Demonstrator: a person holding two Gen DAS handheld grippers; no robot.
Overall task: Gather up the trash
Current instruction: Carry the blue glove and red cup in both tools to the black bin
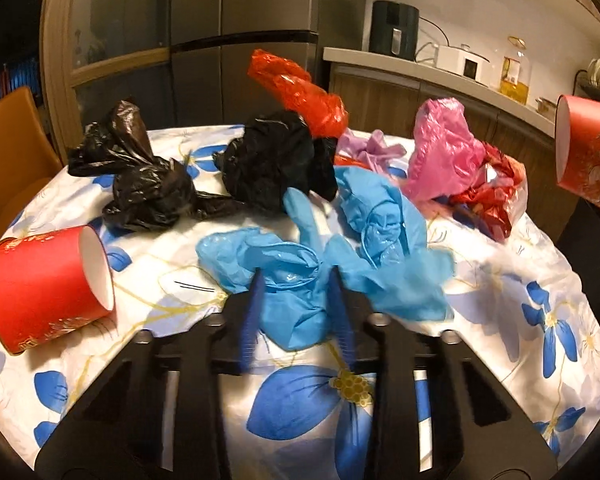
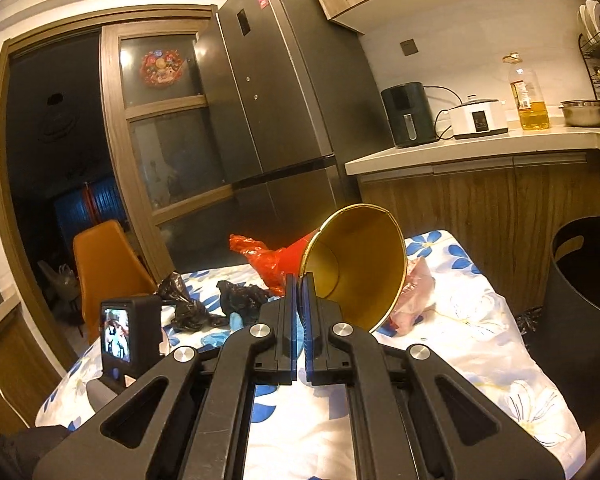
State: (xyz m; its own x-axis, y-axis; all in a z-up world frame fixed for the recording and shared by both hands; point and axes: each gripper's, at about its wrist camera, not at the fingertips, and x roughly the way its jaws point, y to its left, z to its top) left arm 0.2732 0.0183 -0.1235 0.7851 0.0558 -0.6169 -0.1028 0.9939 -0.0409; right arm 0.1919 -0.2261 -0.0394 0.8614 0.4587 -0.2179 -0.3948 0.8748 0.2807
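My right gripper is pinched shut on the rim of a red paper cup, lifted off the table, mouth toward me, axis running to 2 o'clock. The black bin stands at 3 o'clock, nearer this hand, so it goes first, I judge. My left gripper, narrowed, squeezes the blue glove at 12 o'clock.
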